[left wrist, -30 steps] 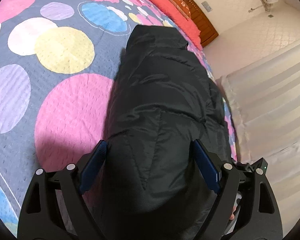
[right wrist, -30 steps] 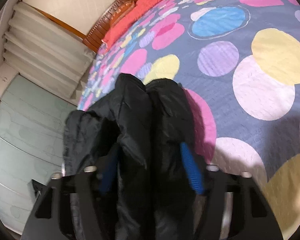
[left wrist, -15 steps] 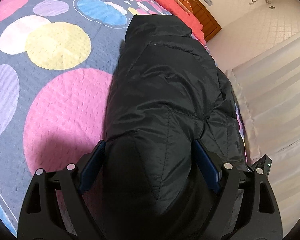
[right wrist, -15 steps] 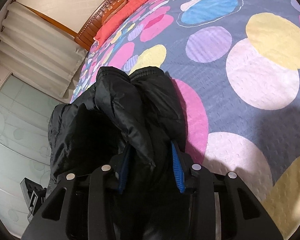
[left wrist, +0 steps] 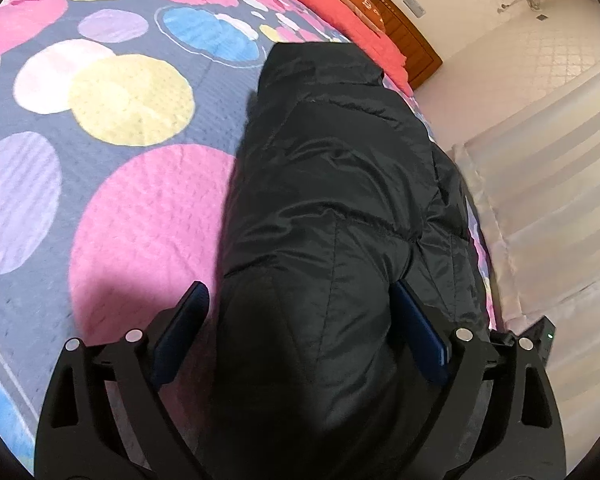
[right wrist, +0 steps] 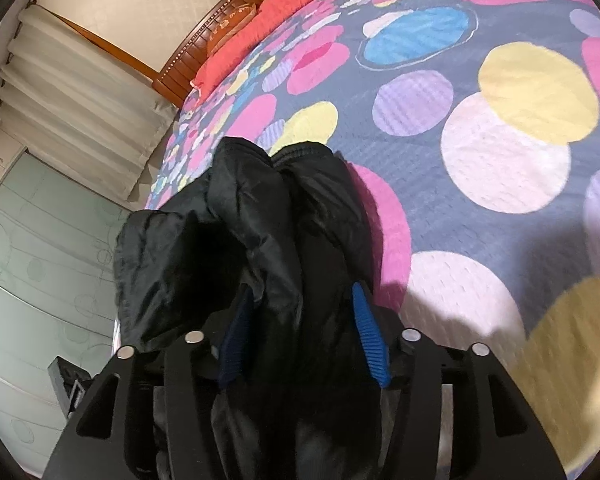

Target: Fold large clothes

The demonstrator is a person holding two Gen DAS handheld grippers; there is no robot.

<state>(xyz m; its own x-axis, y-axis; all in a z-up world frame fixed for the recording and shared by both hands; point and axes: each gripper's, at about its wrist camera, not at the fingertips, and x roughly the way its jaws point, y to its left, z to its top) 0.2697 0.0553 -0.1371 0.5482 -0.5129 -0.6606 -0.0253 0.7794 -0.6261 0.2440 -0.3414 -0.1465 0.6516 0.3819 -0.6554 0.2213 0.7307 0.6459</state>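
Observation:
A black puffer jacket (left wrist: 332,184) lies folded lengthwise near the right edge of the spotted bedspread (left wrist: 112,216). My left gripper (left wrist: 300,320) straddles its near end, and its jaws are opening. The left pad (left wrist: 180,332) stands a little off the fabric, while the right pad touches it. In the right wrist view the jacket (right wrist: 260,216) is bunched into two upright folds. My right gripper (right wrist: 300,336) has those folds between its blue pads (right wrist: 368,340). Its jaws are opening too, though the fabric fills the gap and touches both pads.
Red pillows (left wrist: 340,20) and a wooden headboard (left wrist: 412,36) lie at the far end of the bed. Pale curtains (left wrist: 540,184) hang just past the bed's edge beside the jacket. A glass-fronted wardrobe (right wrist: 32,264) stands beyond that edge. A small black device (right wrist: 66,376) sits low by the bed.
The right gripper squeezed the jacket folds narrower, then widened back. The left gripper's jaws spread a little, leaving its left pad off the fabric. Neither hand shifted much.

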